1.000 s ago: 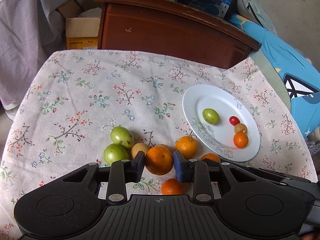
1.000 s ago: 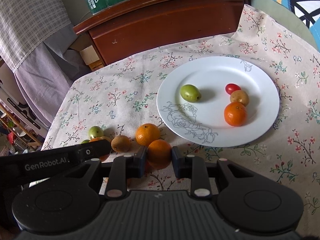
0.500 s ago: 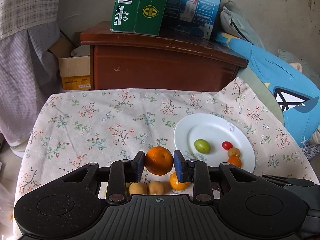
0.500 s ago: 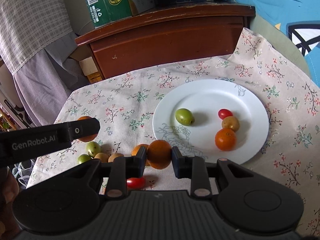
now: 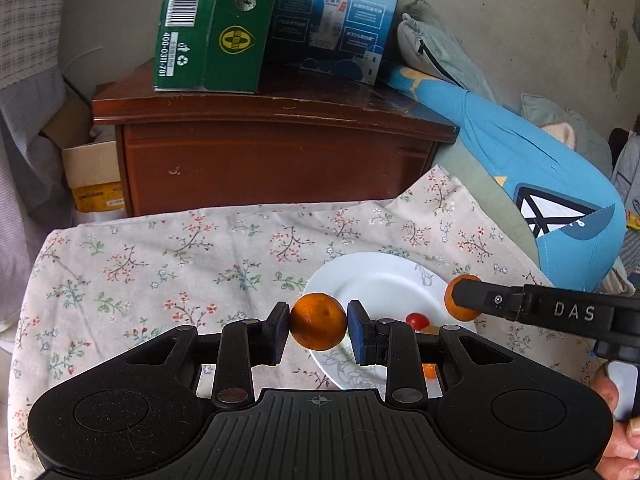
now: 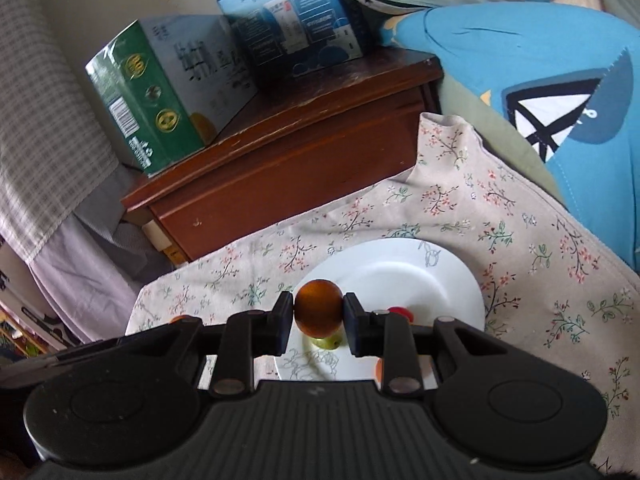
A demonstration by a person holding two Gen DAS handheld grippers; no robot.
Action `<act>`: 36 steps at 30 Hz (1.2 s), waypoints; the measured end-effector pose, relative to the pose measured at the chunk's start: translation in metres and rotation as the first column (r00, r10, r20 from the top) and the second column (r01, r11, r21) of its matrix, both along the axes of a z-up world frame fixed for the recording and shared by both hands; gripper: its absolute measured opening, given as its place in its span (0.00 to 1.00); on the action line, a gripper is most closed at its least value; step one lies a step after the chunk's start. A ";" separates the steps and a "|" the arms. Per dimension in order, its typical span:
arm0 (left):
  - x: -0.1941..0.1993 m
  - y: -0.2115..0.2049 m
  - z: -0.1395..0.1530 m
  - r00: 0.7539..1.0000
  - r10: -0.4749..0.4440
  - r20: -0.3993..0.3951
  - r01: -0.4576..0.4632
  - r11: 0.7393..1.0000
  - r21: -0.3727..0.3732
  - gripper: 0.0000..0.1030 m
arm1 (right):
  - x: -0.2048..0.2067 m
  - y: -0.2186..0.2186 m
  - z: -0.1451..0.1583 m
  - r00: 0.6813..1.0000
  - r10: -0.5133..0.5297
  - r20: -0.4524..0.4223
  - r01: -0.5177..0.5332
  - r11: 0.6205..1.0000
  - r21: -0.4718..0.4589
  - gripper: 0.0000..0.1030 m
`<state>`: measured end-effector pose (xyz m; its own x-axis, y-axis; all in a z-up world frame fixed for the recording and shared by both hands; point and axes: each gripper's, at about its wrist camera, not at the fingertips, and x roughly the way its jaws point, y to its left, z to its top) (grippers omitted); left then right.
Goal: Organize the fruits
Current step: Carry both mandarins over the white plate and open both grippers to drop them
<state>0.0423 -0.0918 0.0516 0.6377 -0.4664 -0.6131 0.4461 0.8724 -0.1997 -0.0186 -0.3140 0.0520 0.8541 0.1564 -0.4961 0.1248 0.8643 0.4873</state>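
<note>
A dark brown wooden cabinet (image 5: 276, 152) stands just behind the table, which is covered by a floral tablecloth (image 5: 160, 264). On the cabinet's top sit a green carton (image 5: 212, 28) with a barcode and, touching it on the right, a blue carton (image 5: 336, 20) printed with Chinese text. Left of the cabinet, low down, is an open cardboard box (image 5: 94, 176), with checked grey fabric (image 6: 44, 128) hanging beyond it. Right of the cabinet lies a bright blue cushion (image 5: 532, 184) and a grey-green zipped pillow (image 5: 440, 52).
</note>
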 end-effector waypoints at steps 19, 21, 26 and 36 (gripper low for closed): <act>0.060 -0.034 -0.035 0.995 -0.040 -0.091 0.040 0.999 -0.007 0.28 | 0.059 -0.013 -0.036 0.996 -0.007 -0.085 0.010 0.999 0.033 0.26; 0.064 -0.036 -0.040 0.994 -0.042 -0.106 0.041 0.999 -0.011 0.28 | 0.065 -0.011 -0.038 0.995 -0.008 -0.095 0.008 1.000 0.002 0.26; 0.072 -0.041 -0.052 0.991 -0.043 -0.125 0.043 0.999 -0.004 0.28 | 0.078 -0.012 -0.050 0.991 -0.011 -0.133 0.010 1.000 -0.009 0.26; 0.070 -0.048 -0.050 0.993 -0.065 -0.101 0.065 0.998 -0.001 0.30 | 0.083 -0.012 -0.053 0.990 -0.021 -0.138 0.019 1.000 -0.016 0.31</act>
